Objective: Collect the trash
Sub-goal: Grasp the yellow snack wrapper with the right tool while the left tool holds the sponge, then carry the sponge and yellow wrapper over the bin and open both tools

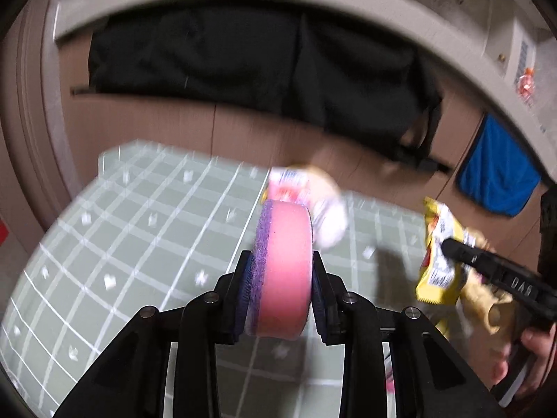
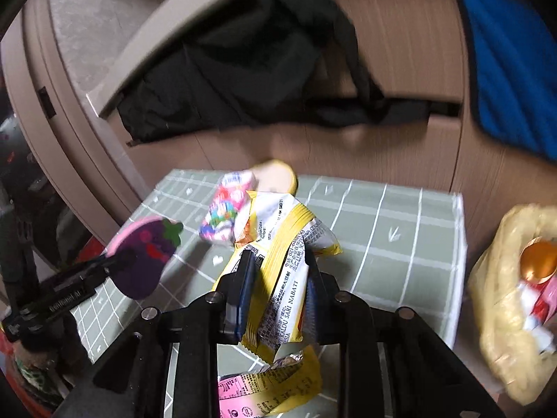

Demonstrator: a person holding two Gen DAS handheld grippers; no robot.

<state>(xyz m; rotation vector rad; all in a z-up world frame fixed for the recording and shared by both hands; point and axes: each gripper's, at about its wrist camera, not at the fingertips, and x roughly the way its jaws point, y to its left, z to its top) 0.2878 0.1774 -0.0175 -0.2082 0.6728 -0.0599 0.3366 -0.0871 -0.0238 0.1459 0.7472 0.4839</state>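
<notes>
Right gripper (image 2: 278, 278) fingers clamp yellow snack wrapper (image 2: 285, 271) at crumpled middle, above desk (image 2: 400, 244). Wrapper looks light, thin, crinkly, slippery; pinch bunched folds. Left gripper (image 1: 282, 289) fingers squeeze pink sponge (image 1: 283, 268) across flat faces: soft, springy, light. Small colourful packet (image 2: 226, 216) lies far, on desk.

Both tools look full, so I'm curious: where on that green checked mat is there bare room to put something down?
The mat is bare along its right side, from the yellow wrapper to its right edge, and in the left wrist view to the left of the pink sponge. It is crowded at the far middle, around the colourful packet and the blurred beige thing.
</notes>
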